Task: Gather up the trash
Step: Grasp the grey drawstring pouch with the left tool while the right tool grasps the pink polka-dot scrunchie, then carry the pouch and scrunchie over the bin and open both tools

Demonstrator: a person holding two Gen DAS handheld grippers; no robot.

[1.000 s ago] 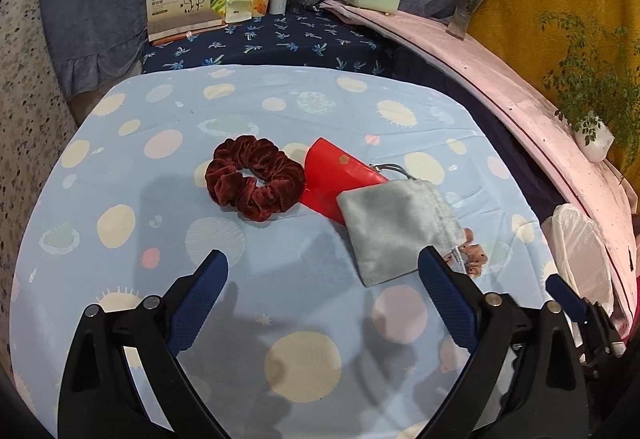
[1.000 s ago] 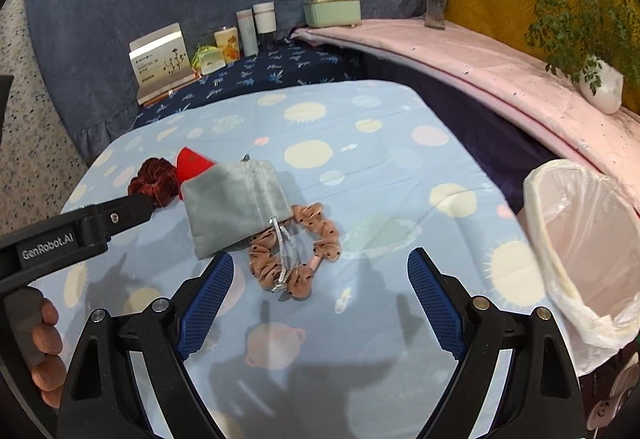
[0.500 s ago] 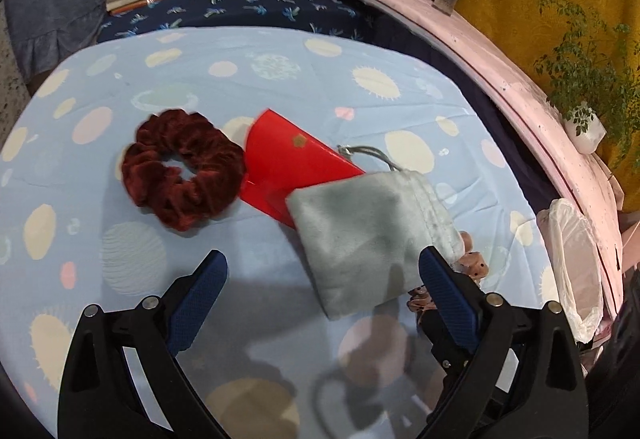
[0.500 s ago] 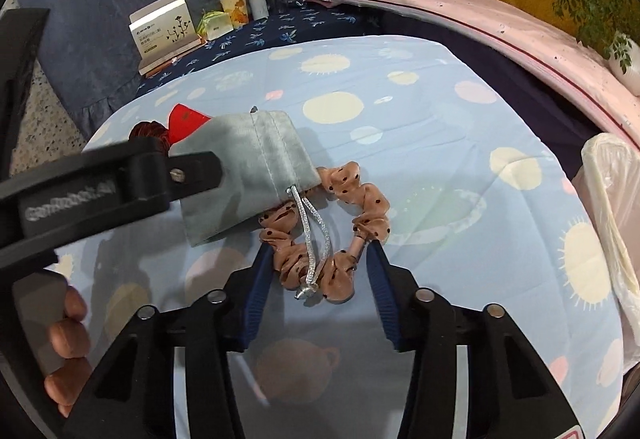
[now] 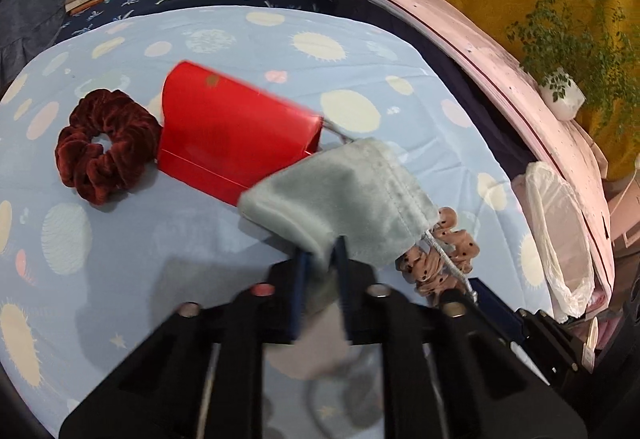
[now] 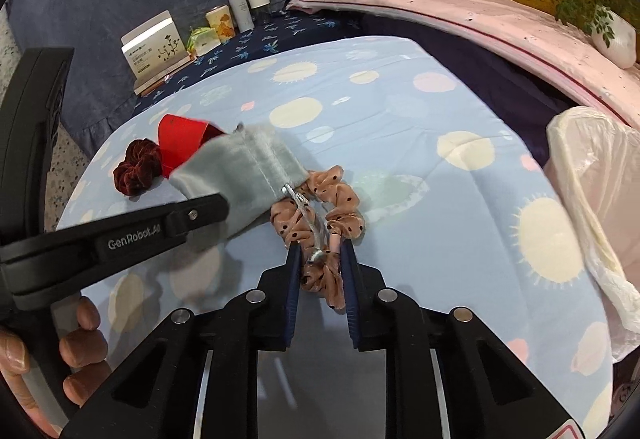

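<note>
On the dotted blue tablecloth (image 6: 400, 127), the left gripper (image 5: 320, 259) clamps the grey pouch (image 5: 344, 199) and the right gripper (image 6: 320, 259) has just been closing onto the pink scrunchie (image 6: 320, 207) beside the pouch, whose drawstring (image 6: 306, 215) lies across the scrunchie and may snag.

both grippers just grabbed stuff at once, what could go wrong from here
The grey pouch's drawstring lies across the dotted scrunchie and runs between the right gripper's pads, so lifting apart may tangle both. The left gripper pinches only the grey pouch's edge; it could slip before reaching the bin bag.
</note>
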